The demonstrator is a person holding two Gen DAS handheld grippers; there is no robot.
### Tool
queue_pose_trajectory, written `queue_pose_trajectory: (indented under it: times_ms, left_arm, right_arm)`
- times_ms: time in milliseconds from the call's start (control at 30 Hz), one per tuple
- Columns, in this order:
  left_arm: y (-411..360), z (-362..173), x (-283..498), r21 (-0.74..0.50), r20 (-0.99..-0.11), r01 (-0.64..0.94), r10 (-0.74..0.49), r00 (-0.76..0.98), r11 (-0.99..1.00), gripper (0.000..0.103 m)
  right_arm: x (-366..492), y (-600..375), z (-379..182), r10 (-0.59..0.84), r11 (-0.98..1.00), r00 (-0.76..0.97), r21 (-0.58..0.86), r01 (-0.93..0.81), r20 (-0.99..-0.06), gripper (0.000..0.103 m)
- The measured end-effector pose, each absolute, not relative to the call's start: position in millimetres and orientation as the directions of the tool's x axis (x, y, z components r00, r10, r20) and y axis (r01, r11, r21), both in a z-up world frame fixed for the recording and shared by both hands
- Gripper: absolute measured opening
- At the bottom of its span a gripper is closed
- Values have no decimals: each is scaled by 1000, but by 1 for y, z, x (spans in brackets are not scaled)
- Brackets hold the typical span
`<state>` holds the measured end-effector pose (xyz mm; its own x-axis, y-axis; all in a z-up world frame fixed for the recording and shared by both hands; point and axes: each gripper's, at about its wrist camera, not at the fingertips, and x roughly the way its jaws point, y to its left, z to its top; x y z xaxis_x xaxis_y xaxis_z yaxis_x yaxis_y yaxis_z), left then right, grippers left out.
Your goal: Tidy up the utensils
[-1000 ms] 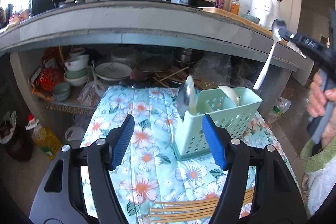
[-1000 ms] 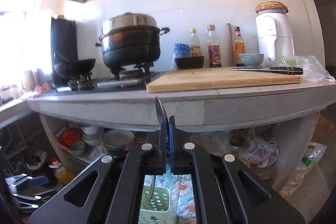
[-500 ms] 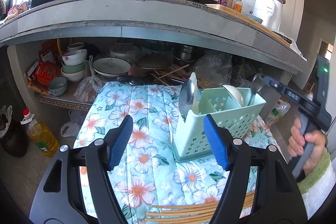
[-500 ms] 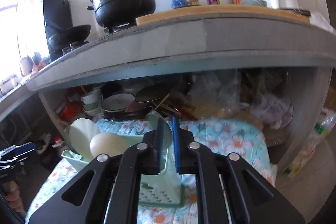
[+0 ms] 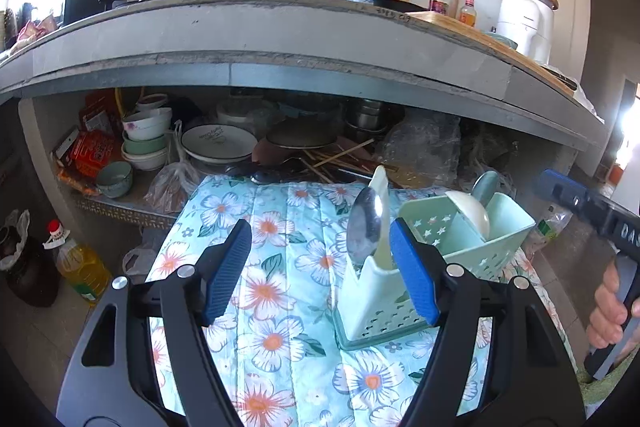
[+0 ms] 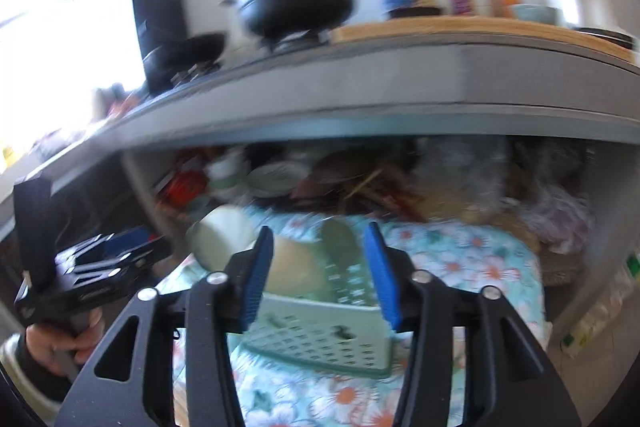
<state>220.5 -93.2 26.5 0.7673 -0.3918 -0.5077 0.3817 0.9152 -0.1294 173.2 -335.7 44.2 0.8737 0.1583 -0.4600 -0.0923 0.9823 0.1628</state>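
Snag risk: right gripper (image 6: 320, 267) close above the holder (image 5: 436, 267); could catch the spoon heads standing up out of it on the way out and lift one or tip the light plastic box.
Tip-over cause: tall spoons, holder free-standing on the flowered cloth (image 5: 280, 247); a sideways knock likely enough.
Second risk: blur in the right wrist view; release hard to confirm from that side.
Right tongs: opening, blue pads apart, nothing pressed between them; grey spoon head (image 6: 340, 243) seen between the pads, standing in the holder.
Left tongs: left gripper (image 5: 320, 271) wide apart, empty, just beside the near corner of the holder, over the cloth.
Pose, right: tilted moderately downward, over the far compartment, hand (image 5: 612, 311) on the grip.
Pose, left: tilted moderately downward, low over the table.
Utensils: metal spoon (image 5: 364, 227) and white spoon (image 5: 382, 215) in the near compartment; white ladle-shaped spoon (image 5: 472, 213) in the far one.
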Motion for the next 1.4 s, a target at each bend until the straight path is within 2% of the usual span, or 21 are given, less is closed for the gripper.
queue_pose_trajectory:
  times_ms: [167, 333, 433, 567, 733, 900, 1000, 1200, 1400]
  left_arm:
    - [-83, 18, 220, -131, -531, 352, -365, 765, 927, 68]
    - [-70, 13, 220, -143, -545, 324, -347, 763, 935, 68]
    - [-66, 12, 220, -142, -548, 314, -338, 765, 939, 68]
    - [-64, 9, 220, -139, -551, 312, -335, 764, 940, 68]
    - [-64, 8, 220, -141, -554, 315, -338, 761, 939, 68]
    - [-63, 5, 220, -142, -557, 318, -341, 757, 937, 68]
    - [-63, 3, 221, -146, -562, 317, -343, 753, 937, 68]
    - [-63, 1, 221, -151, -565, 320, -347, 748, 935, 68]
    - [-63, 2, 220, -151, -566, 317, -345, 749, 936, 68]
  right_arm:
    - [191, -301, 37, 165, 985, 839, 50, -163, -518, 50]
    - [213, -271, 26, 36, 980, 824, -141, -140, -566, 50]
    - [221, -266, 23, -34, 974, 821, -203, -100, -569, 50]
    - [223, -259, 17, -132, 954, 820, -296, -48, -557, 34]
    - [206, -259, 21, -199, 933, 852, -359, 14, -484, 26]
    - [183, -287, 31, -223, 946, 868, -312, 84, -444, 21]
    - [175, -307, 38, -215, 962, 874, -247, 114, -435, 13]
    - [172, -341, 40, -174, 985, 875, -92, 149, -453, 12]
    - [177, -331, 37, -153, 988, 869, -98, 121, -471, 15]
